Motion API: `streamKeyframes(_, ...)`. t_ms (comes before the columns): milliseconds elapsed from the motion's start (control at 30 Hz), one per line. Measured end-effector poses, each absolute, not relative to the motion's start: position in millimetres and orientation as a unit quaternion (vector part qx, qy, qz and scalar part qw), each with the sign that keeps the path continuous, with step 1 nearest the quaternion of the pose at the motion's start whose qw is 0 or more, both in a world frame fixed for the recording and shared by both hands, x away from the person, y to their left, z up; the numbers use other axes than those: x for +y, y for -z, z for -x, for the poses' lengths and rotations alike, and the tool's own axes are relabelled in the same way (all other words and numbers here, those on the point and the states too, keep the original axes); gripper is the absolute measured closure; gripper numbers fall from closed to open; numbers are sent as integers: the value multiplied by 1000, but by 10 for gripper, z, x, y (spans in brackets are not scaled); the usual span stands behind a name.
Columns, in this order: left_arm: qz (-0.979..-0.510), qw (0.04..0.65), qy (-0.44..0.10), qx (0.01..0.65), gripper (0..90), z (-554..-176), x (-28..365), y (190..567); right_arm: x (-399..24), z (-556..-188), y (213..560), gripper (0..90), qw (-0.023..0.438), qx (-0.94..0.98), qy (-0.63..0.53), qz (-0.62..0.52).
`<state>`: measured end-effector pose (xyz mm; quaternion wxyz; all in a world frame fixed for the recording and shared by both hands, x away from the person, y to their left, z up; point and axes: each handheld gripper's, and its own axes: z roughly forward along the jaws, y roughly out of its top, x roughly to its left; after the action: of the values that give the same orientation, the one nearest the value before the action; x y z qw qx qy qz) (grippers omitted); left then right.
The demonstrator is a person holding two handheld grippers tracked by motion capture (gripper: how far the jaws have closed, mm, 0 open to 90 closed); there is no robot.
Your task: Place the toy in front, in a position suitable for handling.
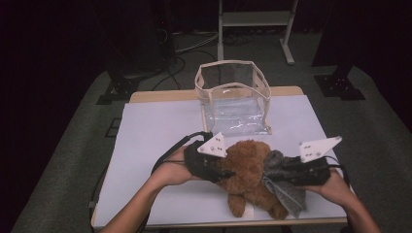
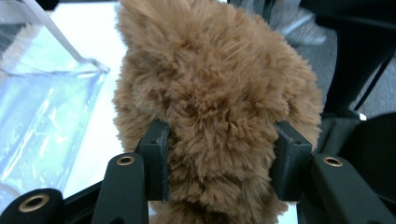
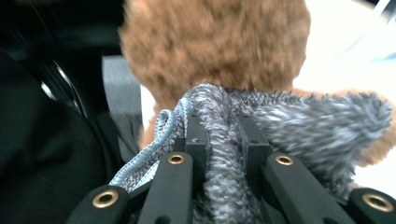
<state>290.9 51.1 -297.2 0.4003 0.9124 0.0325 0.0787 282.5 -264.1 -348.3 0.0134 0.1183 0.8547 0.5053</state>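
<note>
Teddy (image 1: pixel 248 170) lies near the counter's (image 1: pixel 155 131) front edge, before a clear bag (image 1: pixel 233 97). Left gripper (image 1: pixel 224 173): jaws around the teddy, fur pressed between them. Right gripper (image 1: pixel 286 170): jaws clamped on grey cloth (image 1: pixel 284 187).

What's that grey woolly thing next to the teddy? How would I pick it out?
Start at the white table and find the brown teddy bear near its front edge. The grey knitted garment drapes off the bear's right side, pinched in the right gripper. It is the one grey, ribbed fabric there; the bear is brown fluff and the clear bag behind is see-through.
</note>
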Motion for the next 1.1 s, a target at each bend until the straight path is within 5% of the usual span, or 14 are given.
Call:
streamKeyframes(333, -909, 409, -85, 7, 499, -2936, 200, 2822, -2348, -2909, 2434, 772, 75, 875, -477, -39)
streamKeyframes(633, -907, 415, -77, 13, 497, -3017, 74, 2936, -2507, -2972, 2706, 771, 67, 894, -437, -77)
streamKeyframes(933, -898, 433, -77, -8, 503, -2994, -184, 2797, -2311, -2915, 2272, 770, 101, 899, -425, -37)
streamKeyframes(1100, -901, 428, -73, -15, 494, -2999, -251, 2813, -2323, -2958, 2349, 771, 99, 914, -391, -50)
